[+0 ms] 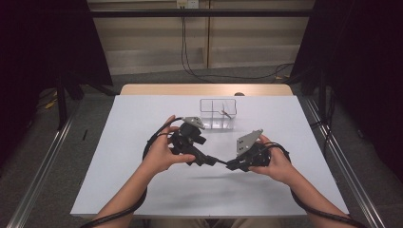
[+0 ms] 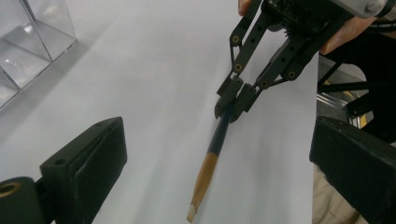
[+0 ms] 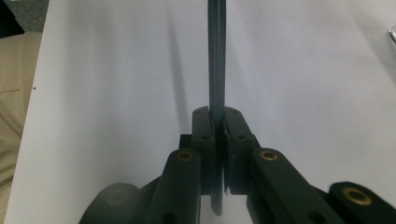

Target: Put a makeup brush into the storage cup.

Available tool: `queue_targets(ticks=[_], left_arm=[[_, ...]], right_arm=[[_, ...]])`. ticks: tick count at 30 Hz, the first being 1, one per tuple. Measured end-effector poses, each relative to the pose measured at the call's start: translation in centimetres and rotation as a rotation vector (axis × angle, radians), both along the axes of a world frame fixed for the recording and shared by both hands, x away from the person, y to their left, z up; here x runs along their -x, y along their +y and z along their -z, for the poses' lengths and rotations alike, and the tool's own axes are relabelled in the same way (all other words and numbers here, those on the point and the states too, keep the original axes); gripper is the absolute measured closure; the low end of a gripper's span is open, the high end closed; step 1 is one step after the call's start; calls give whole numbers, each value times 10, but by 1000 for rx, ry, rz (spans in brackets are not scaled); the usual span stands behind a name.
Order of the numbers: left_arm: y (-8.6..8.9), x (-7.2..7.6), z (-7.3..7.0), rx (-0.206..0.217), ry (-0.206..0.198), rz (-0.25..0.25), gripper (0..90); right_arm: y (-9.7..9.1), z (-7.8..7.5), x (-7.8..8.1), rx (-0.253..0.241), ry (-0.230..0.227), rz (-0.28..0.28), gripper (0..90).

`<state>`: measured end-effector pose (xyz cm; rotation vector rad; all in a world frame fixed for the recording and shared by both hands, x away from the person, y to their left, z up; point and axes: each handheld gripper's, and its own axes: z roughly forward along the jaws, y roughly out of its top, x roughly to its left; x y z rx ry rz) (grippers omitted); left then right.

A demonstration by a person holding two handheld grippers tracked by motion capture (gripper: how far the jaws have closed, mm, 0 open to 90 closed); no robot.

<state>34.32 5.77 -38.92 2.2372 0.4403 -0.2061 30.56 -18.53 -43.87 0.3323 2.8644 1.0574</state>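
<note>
A white surface (image 1: 142, 156) lies under dark curtains and a pale back wall, and everything here is placed by the clear divided box (image 1: 218, 114) standing toward its far middle.

To the near left of that box, the left tongs (image 1: 207, 160) hang over the sheet with their jaws spread wide and nothing between the pads; in the left gripper view the two black jaws stand far apart at the bottom corners, with bare sheet between them. Their tips point toward the right tongs, well short of the box.

Between the two tongs, on the near side of the box, is the thing in hand: a slim stick (image 2: 215, 154), dark blue along most of its length, tan wood toward the free end, with a pale tip. It looks like a pencil or a thin brush; which one cannot be told. Its long axis runs from the right tongs straight toward the left ones, and the free pale end lies within the open span of the left jaws, not touched by either.

To the near right of the box, the right tongs (image 1: 231, 165) are pressed together on the dark end of the stick, which the right gripper view shows clamped upright between the pads (image 3: 208, 135).

The right hand carries the stick, so reaching the box probably falls to it.
</note>
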Motion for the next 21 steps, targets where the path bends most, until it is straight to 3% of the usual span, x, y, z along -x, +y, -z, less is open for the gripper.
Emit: queue_targets(ticks=[10,18,21], left_arm=[[11,2,6,133,-35,-34,41],[14,3,10,168,-47,-46,43],[15,3,11,196,-44,-58,42]], right_arm=[[-4,-1,0,-66,1,22,850],[-6,0,1,-120,5,38,850],[-8,-1,1,-168,16,54,850]])
